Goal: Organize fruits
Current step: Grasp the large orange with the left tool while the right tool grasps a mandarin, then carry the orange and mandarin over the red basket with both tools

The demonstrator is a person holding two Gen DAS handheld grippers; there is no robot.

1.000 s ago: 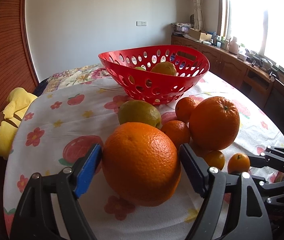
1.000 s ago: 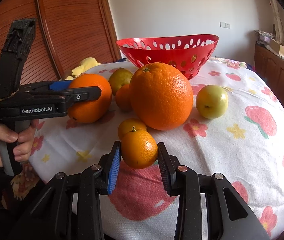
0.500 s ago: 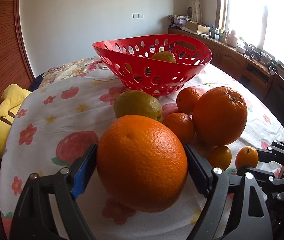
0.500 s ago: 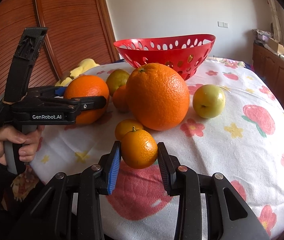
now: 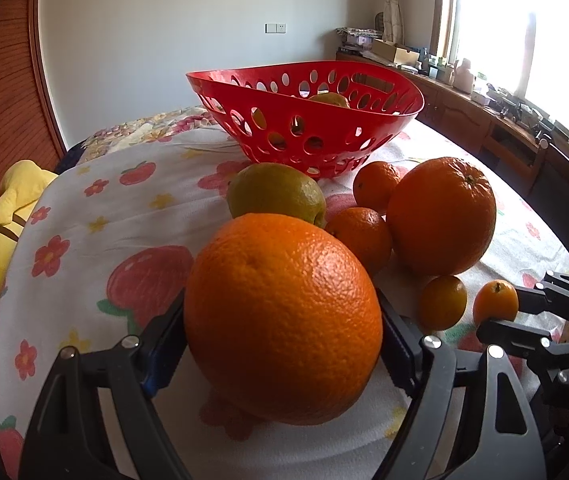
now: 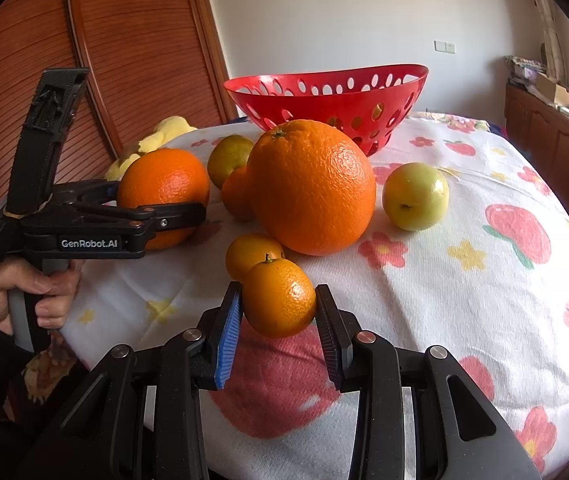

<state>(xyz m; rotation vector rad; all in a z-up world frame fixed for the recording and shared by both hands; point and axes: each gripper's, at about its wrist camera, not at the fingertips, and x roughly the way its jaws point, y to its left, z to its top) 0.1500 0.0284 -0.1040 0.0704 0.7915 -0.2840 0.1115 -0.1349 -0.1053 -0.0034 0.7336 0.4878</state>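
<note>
My left gripper (image 5: 280, 344) is shut on a large orange (image 5: 282, 314), held just above the flowered tablecloth (image 5: 96, 216). The same orange (image 6: 163, 194) shows in the right wrist view between the left gripper's fingers (image 6: 180, 213). My right gripper (image 6: 278, 320) is shut on a small mandarin (image 6: 279, 298); it also shows in the left wrist view (image 5: 495, 302). A red perforated basket (image 5: 304, 120) stands behind the loose fruit, with fruit inside. On the cloth lie another large orange (image 6: 311, 186), a second small mandarin (image 6: 253, 254), two mandarins (image 5: 360, 238), a green citrus (image 5: 276, 194) and a green apple (image 6: 415, 196).
A yellow plush toy (image 5: 0, 224) lies at the table's left edge. A wooden panelled wall (image 6: 124, 48) stands to the left. A wooden sideboard with clutter (image 5: 484, 120) runs under the window on the right. The table edge curves close in front of both grippers.
My left gripper has closed onto the large orange and lifted it slightly, with the view dropping lower toward the basket. The right gripper stays shut on the small mandarin.
</note>
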